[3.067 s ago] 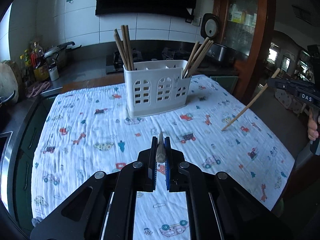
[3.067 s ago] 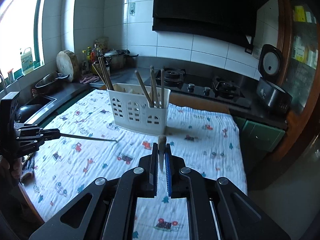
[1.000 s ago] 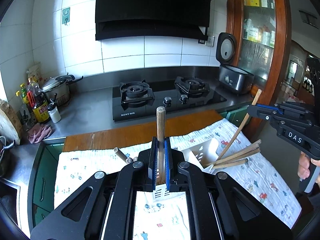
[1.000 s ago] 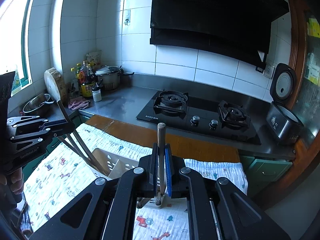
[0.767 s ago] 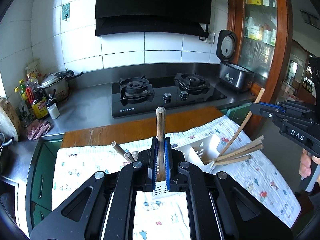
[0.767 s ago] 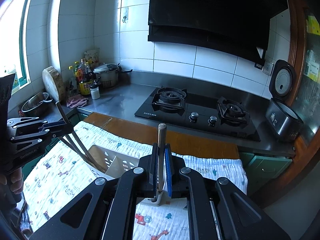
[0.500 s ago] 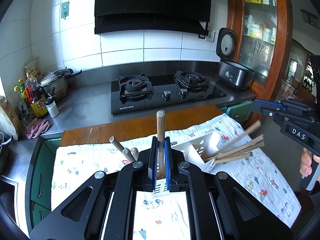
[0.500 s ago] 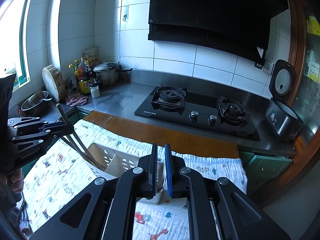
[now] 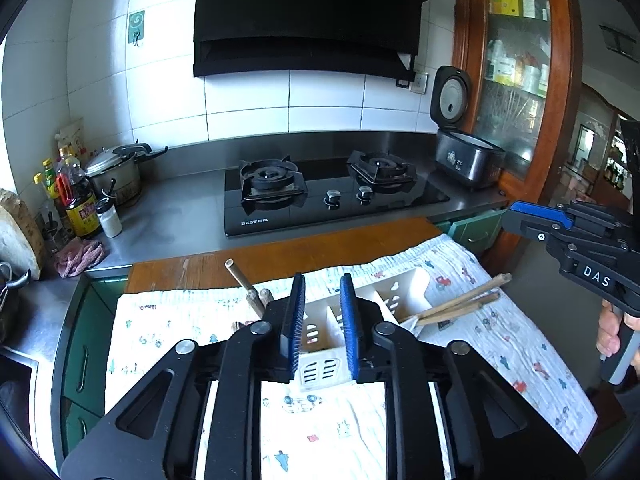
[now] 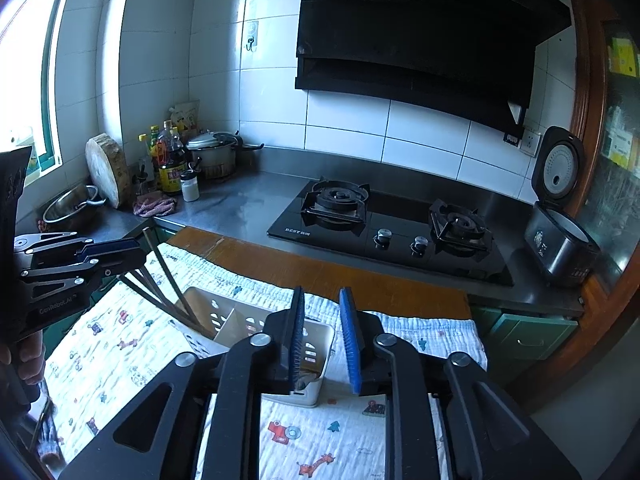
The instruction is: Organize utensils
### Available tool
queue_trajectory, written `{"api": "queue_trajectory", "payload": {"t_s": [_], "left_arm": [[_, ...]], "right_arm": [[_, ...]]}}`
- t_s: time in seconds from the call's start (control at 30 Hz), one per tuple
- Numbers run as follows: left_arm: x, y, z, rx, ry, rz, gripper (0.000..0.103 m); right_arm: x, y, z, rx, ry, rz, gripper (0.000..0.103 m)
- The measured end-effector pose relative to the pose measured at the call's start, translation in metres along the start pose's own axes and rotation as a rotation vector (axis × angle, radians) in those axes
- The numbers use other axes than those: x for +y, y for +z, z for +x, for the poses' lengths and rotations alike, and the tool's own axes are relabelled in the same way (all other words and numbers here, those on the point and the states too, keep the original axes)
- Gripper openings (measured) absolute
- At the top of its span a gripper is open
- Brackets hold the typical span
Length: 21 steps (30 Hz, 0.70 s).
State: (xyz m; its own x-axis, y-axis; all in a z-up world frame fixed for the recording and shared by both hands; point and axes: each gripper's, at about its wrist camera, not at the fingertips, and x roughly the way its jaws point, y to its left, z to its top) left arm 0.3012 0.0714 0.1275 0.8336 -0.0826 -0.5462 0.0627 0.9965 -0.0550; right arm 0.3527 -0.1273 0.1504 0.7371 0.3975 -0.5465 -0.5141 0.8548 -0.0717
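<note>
We hover over the white utensil caddy (image 9: 384, 300), low and centre in both wrist views, and both tools are empty: the left gripper (image 9: 322, 320) has its blue pads apart with nothing between them, and the right gripper (image 10: 324, 336) is likewise spread wide and holds nothing. The caddy stands on the printed cloth (image 9: 520, 344) that covers the worktop (image 10: 320, 268). In the left view one group of wooden chopsticks (image 9: 460, 300) leans out of the caddy's right-hand compartment, and a second group (image 9: 244, 284) leans from its left end, just beside our left pad. The middle compartments look open; what lies at their bottom we cannot tell.

We judge the drop-in step finished for this pair, so the next move calls for lifting both grippers straight up and clear — the slanted sticks sit close to the fingers, and a sideways pull could snag them or tip the light caddy. Whether more utensils remain loose we cannot tell for certain; something dark lies at the lower left edge of the right view, too blurred to name.

Open cloth lies in front of the caddy, while the bare worktop strip behind it ends toward the gas hob (image 10: 384, 228) on the counter beyond.
</note>
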Motion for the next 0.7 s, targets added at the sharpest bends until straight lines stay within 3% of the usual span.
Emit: {"api": "queue_trajectory", "payload": {"t_s": [0.13,0.33,0.43,0.5,0.57,0.7], "left_arm": [[-0.005,-0.007,-0.02,-0.023,0.008,0.002,0.041],[-0.01,-0.023,-0.049,-0.053,0.008,-0.007,0.059],[-0.013,-0.034,-0.065,-0.069,0.009,-0.016,0.073],[-0.016,-0.04,-0.074,-0.08,0.018,-0.014,0.08],[-0.017,-0.047,-0.083,-0.094,0.022,-0.019,0.09],[-0.022,-0.062,-0.095,-0.101,0.052,-0.013,0.097]], "right_arm": [[0.004,-0.004,-0.017,-0.02,-0.012,-0.007,0.03],[0.011,-0.015,-0.047,-0.045,-0.016,-0.005,0.044],[0.013,-0.024,-0.06,-0.046,-0.014,-0.004,0.048],[0.014,-0.031,-0.069,-0.053,-0.022,0.005,0.063],[0.017,-0.041,-0.077,-0.052,-0.025,0.008,0.065],[0.022,-0.06,-0.093,-0.047,-0.013,0.026,0.077]]}}
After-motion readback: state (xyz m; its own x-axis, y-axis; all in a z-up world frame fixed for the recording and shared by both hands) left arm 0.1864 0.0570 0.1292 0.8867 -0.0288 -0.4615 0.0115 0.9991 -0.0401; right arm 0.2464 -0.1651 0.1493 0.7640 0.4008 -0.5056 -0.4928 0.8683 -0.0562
